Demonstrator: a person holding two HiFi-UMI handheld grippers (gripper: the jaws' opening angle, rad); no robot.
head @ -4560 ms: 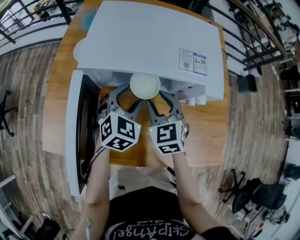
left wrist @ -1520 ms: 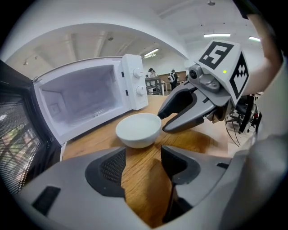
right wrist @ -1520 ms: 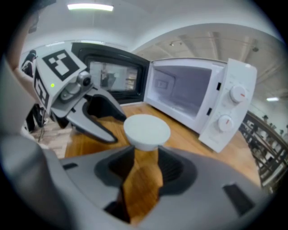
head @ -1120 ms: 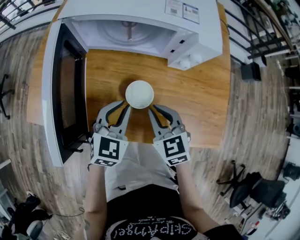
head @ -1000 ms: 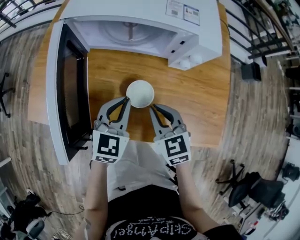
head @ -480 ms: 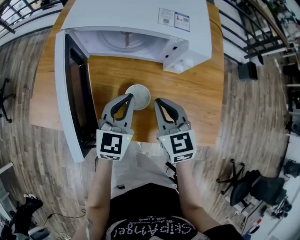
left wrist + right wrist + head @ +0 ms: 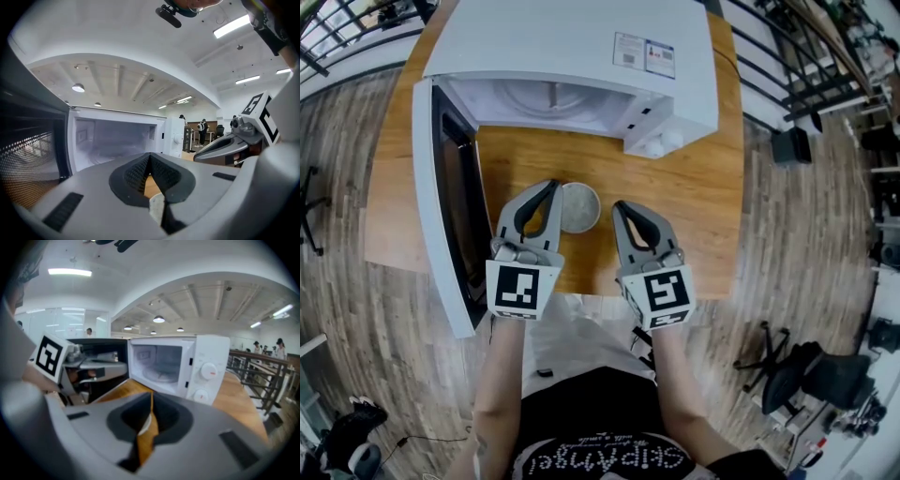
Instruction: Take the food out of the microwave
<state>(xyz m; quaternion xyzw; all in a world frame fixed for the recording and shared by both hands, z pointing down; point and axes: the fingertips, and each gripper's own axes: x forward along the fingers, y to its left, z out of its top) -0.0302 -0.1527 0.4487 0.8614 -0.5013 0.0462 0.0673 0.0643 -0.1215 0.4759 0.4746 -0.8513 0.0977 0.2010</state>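
Both sets of tongs have let go of the small round white bowl (image 7: 579,208) and drawn back from it; a second ago they flanked its rim. Now the left tongs (image 7: 549,187) are pressed together with nothing between them, their tip showing over the bowl's left edge in the head view. Just to its right, the right tongs (image 7: 622,207) are likewise closed and empty. The bowl stands on the wooden counter (image 7: 703,206) before the white microwave oven (image 7: 581,56), whose door (image 7: 441,216) hangs wide open at the left.
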